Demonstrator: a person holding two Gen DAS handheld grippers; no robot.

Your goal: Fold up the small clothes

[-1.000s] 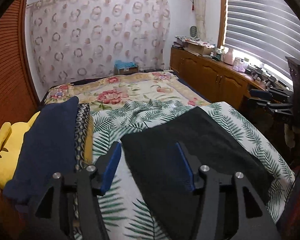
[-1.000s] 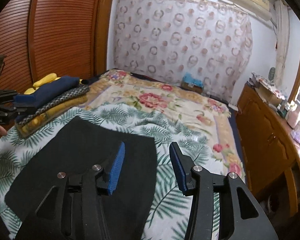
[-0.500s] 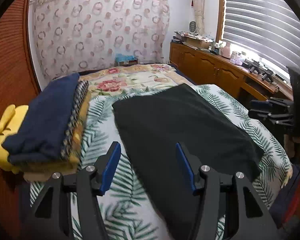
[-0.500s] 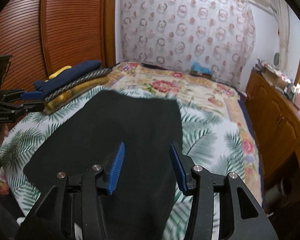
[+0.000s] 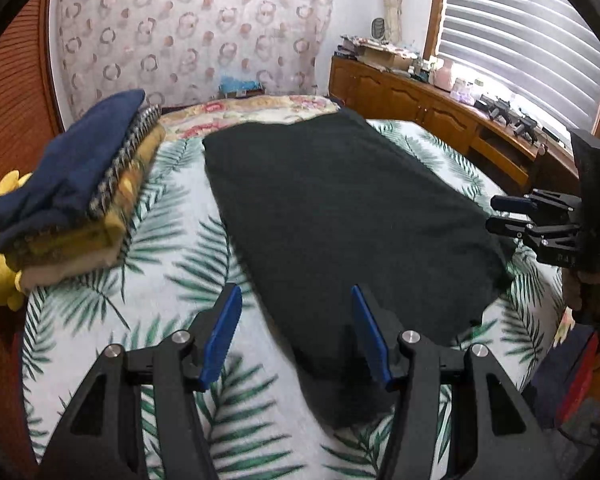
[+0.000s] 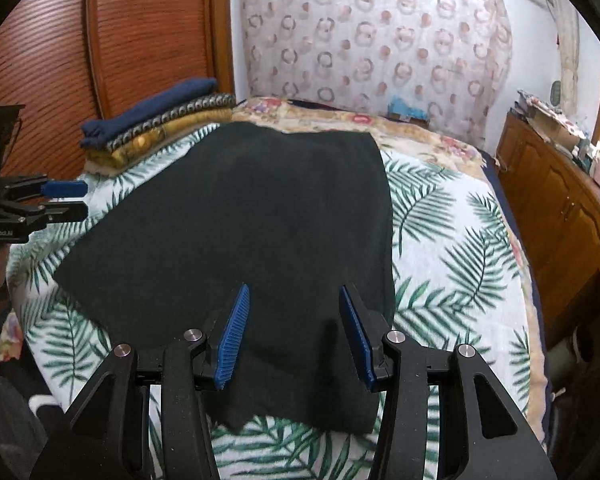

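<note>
black garment (image 5: 340, 220) flat, near edge between spread grippers

black garment (image 5: 340, 216) | spread flat, roughly rectangular | on leaf-print bedspread (image 5: 172, 264) | beside folded stack (image 5: 76, 184)

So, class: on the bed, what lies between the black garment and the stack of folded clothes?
Only bare leaf-print bedsheet. In the left wrist view, nothing sits between the black garment and the stack of folded clothes.
</note>
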